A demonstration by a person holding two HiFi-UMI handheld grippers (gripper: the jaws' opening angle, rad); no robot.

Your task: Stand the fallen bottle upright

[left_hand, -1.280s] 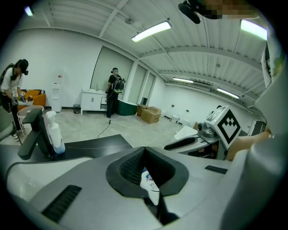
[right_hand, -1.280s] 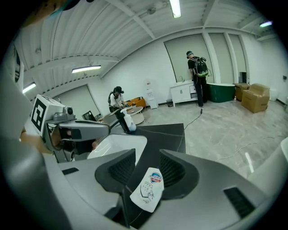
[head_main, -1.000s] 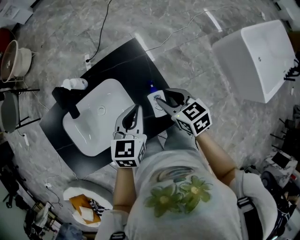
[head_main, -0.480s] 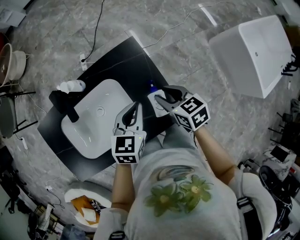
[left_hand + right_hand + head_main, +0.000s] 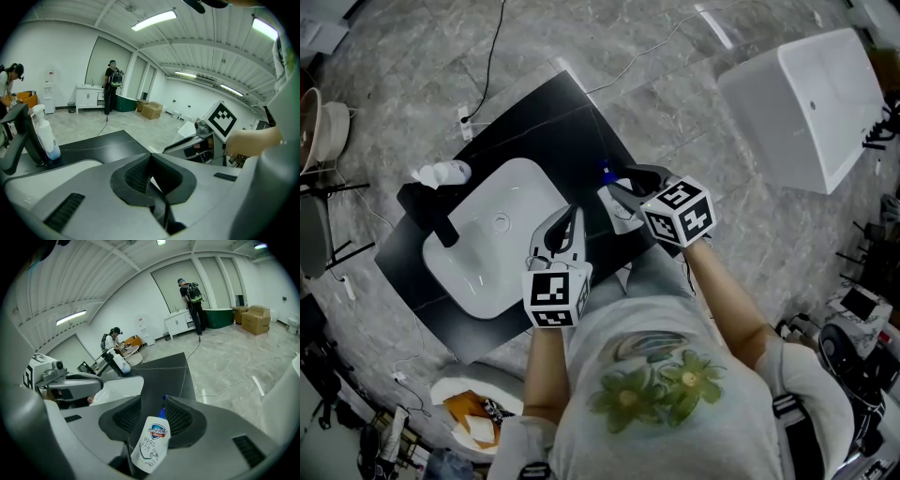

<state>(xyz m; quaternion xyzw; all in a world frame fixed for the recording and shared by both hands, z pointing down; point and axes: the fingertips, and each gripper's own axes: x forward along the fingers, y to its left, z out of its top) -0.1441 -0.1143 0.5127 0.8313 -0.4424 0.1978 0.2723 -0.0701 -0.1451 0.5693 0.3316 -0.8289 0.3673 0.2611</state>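
Note:
A white bottle (image 5: 151, 445) with a blue cap and a printed label sits between the jaws of my right gripper (image 5: 155, 412), which is shut on it. Its cap points away from the camera and the body leans slightly. In the head view the bottle (image 5: 621, 207) is over the right edge of the black countertop (image 5: 534, 127), half hidden by the right gripper (image 5: 623, 193). I cannot tell whether its base touches the counter. My left gripper (image 5: 569, 228) hovers at the sink's right rim. Its jaws are shut with nothing in them (image 5: 151, 161).
A white sink basin (image 5: 492, 234) with a black faucet (image 5: 431, 208) is set in the counter. An upright white pump bottle (image 5: 442, 172) stands behind the faucet. A large white tub (image 5: 811, 112) lies on the floor at the right. Cables cross the marble floor.
My right gripper has turned and shifted slightly up and left with the bottle in it, now covering more of it. The left gripper has stayed in place.

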